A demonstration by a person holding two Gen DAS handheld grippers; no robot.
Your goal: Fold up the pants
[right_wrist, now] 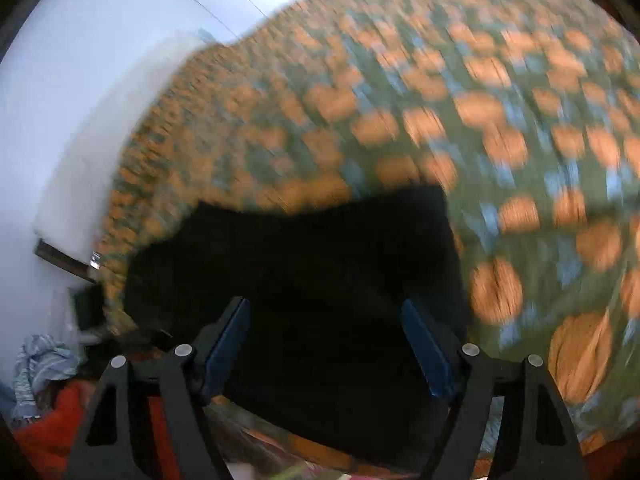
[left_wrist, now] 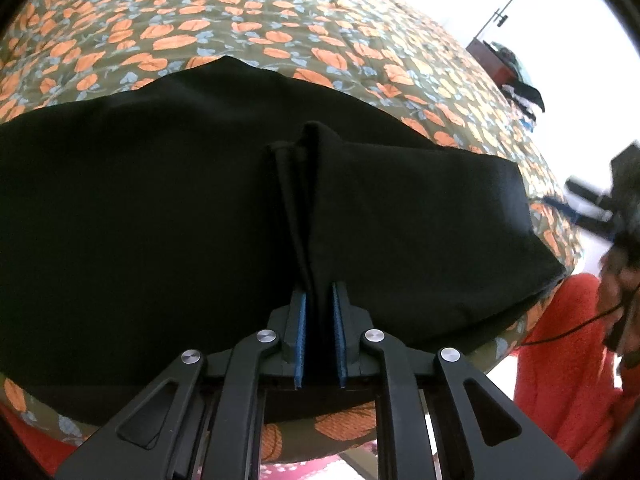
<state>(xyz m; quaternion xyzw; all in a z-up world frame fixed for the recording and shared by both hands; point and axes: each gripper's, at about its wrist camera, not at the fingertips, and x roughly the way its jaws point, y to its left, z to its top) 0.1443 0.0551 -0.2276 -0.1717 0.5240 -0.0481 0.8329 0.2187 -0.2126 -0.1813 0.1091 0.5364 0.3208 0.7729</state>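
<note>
Left wrist view: left gripper [left_wrist: 320,300] pinches a raised ridge of the black pants [left_wrist: 140,208]; its blue pads are close together with cloth between them
Right wrist view: blurred; right gripper [right_wrist: 326,344] has its pads wide apart with nothing between them, hovering over the pants [right_wrist: 320,264]
Pants: spread on the floral bedspread [left_wrist: 240,32], near its edge; they look doubled into a broad slab, though how many layers I cannot tell
Progress: judged partway; a first fold seems made; further folding and smoothing remain
Around: a person in red [left_wrist: 560,352] beside the bed; a dark cabinet [left_wrist: 492,60] with clothes on it farther off; a striped cloth [right_wrist: 40,364] on the floor
In the way: nothing lies on the pants; the bed edge is near, so cloth could slip off
</note>
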